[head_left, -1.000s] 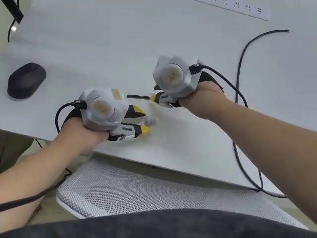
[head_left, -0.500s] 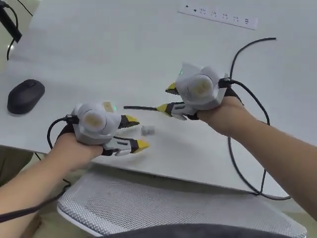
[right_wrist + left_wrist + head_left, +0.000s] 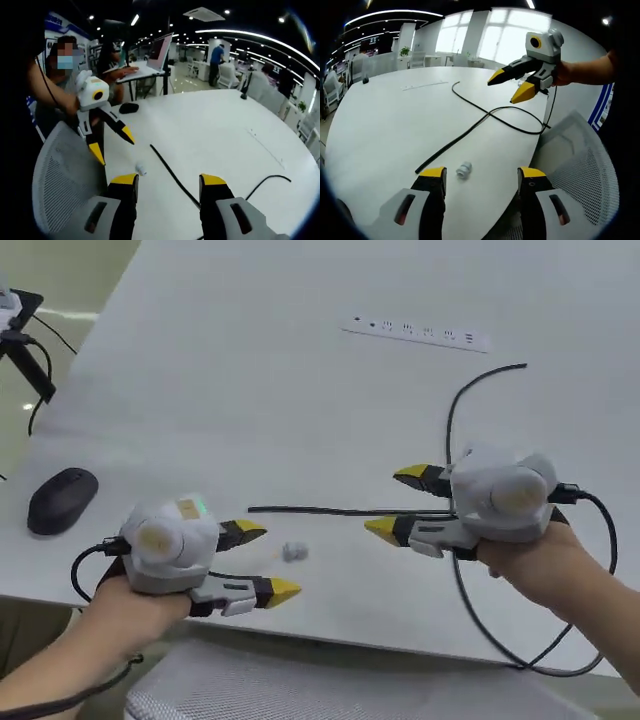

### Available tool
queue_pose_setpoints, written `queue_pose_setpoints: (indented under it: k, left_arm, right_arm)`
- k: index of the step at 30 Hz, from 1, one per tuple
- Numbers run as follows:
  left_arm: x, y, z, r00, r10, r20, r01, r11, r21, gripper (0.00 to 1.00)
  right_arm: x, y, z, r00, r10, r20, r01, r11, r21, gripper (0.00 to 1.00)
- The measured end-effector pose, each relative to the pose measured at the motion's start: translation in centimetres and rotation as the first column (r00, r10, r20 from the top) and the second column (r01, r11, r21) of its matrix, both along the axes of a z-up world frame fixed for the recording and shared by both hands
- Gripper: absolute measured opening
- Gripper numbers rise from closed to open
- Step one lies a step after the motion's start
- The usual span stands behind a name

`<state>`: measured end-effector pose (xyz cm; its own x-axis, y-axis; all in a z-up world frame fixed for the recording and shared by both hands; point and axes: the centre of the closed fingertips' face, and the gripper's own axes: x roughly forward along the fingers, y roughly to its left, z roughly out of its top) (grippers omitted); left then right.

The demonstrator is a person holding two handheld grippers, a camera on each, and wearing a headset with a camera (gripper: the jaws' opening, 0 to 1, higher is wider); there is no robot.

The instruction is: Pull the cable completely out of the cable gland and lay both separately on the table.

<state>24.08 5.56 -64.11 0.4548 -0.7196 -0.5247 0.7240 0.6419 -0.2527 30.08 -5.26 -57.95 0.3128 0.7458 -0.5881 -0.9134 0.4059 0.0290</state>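
A black cable (image 3: 340,511) lies loose on the white table (image 3: 250,410), and its far part loops back past my right hand. The small grey cable gland (image 3: 293,552) lies on its own near the cable's free end, apart from it. My left gripper (image 3: 265,560) hovers open just left of the gland, jaws wide with nothing between them. My right gripper (image 3: 388,500) is open above the cable's middle. In the left gripper view the gland (image 3: 464,170) sits between the left gripper's (image 3: 482,172) jaws, with the cable (image 3: 470,130) beyond. The right gripper view shows the gland (image 3: 140,168) and cable (image 3: 172,175).
A black mouse (image 3: 62,498) rests at the table's left edge. A white power strip (image 3: 415,333) lies at the back. A grey mesh chair (image 3: 575,160) stands at the table's near edge. People sit at a laptop (image 3: 162,47) beyond the table.
The grippers have drawn apart: the right one moved right and away from the cable's end, the left one pulled back toward the table edge. Gland and cable now lie loose.
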Motion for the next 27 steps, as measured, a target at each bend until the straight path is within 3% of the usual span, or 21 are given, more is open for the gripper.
queue_pose_setpoints:
  k: [1, 4, 9, 13, 16, 20, 27]
  left_arm:
    - [-0.1, 0.0, 0.3, 1.000, 0.005, -0.002, -0.005, 1.000, -0.002, 0.60]
    - [-0.1, 0.3, 1.2, 1.000, 0.018, 0.005, -0.017, 1.000, -0.012, 0.63]
    - [-0.3, 0.4, 2.6, 0.999, 0.030, 0.017, -0.030, 0.999, -0.033, 0.70]
    - [-0.1, 0.5, 3.9, 0.997, 0.052, 0.053, -0.049, 0.997, -0.053, 0.75]
    - [-0.1, 0.5, 4.2, 0.997, 0.057, 0.058, -0.054, 0.997, -0.053, 0.79]
    - [-0.8, 0.4, 4.3, 0.998, 0.047, 0.050, -0.045, 0.998, -0.038, 0.82]
    - [-0.7, 0.5, 4.5, 0.997, 0.062, 0.049, -0.060, 0.997, -0.045, 0.85]
  right_arm:
    - [-0.2, -0.5, 0.2, 1.000, -0.017, -0.009, 0.018, 1.000, 0.020, 0.51]
    - [-1.2, -2.6, 0.2, 0.999, -0.047, -0.008, 0.048, 0.999, 0.015, 0.54]
    - [-2.4, -5.8, 0.2, 0.990, -0.139, -0.034, 0.141, 0.988, 0.067, 0.59]
    - [-3.2, -7.7, -0.1, 0.983, -0.178, -0.036, 0.180, 0.980, 0.081, 0.64]
    - [-3.9, -9.0, -0.6, 0.978, -0.203, -0.045, 0.206, 0.974, 0.094, 0.69]
    - [-4.8, -9.7, -1.0, 0.974, -0.218, -0.061, 0.224, 0.969, 0.108, 0.75]
    - [-5.8, -9.9, -1.4, 0.969, -0.225, -0.106, 0.237, 0.963, 0.128, 0.83]
